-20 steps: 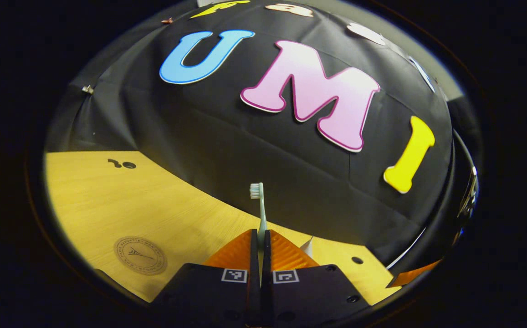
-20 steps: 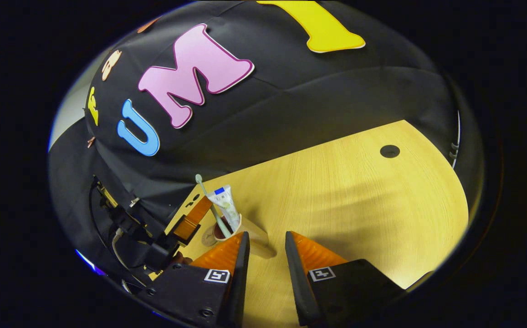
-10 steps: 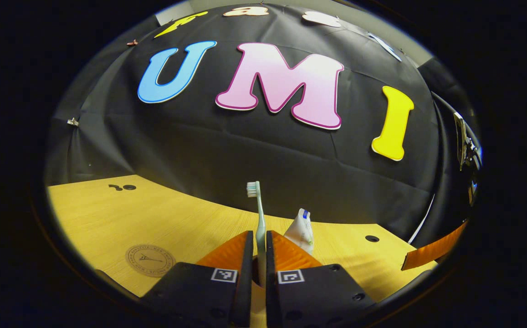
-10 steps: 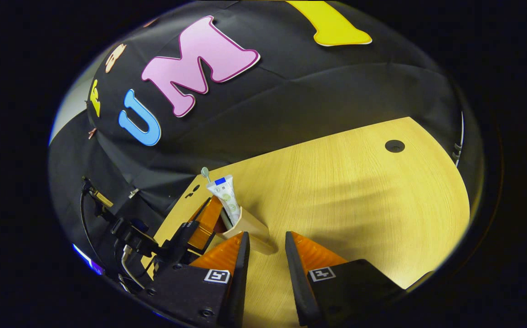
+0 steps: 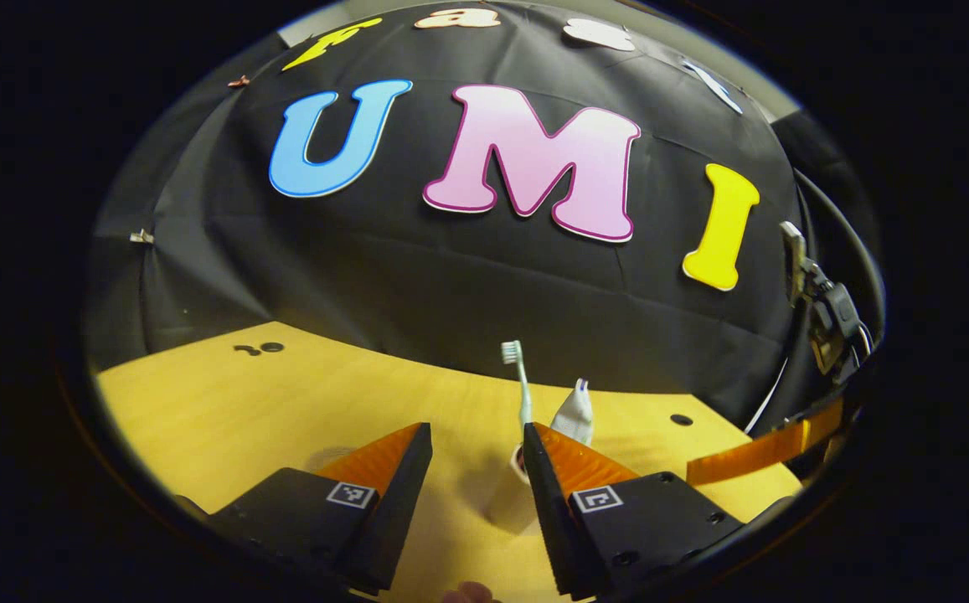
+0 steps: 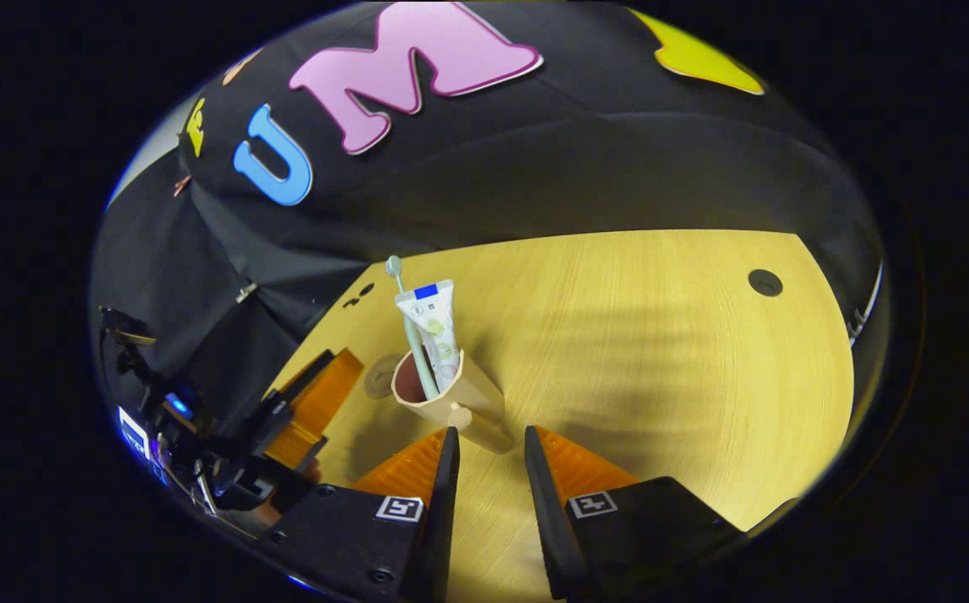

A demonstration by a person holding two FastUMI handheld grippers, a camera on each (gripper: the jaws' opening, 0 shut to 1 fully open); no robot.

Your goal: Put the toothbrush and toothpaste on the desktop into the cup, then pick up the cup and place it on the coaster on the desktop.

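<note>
In the right gripper view a tan cup [image 6: 459,402] stands on the yellow wooden counter [image 6: 660,335], holding a toothbrush [image 6: 411,335] with its bristle head up and a white toothpaste tube [image 6: 435,327] leaning beside it. The right claw [image 6: 484,444] sits just in front of the cup with its jaws apart, gripping nothing. The round coaster [image 6: 381,377] lies on the counter just behind the cup, partly hidden by it. The left claw [image 5: 471,444] is wide open and empty, the cup [image 5: 511,494] low between its fingers, with toothbrush [image 5: 520,385] and tube [image 5: 574,414] rising from it. The left claw also shows at the left of the right gripper view [image 6: 316,402]
</note>
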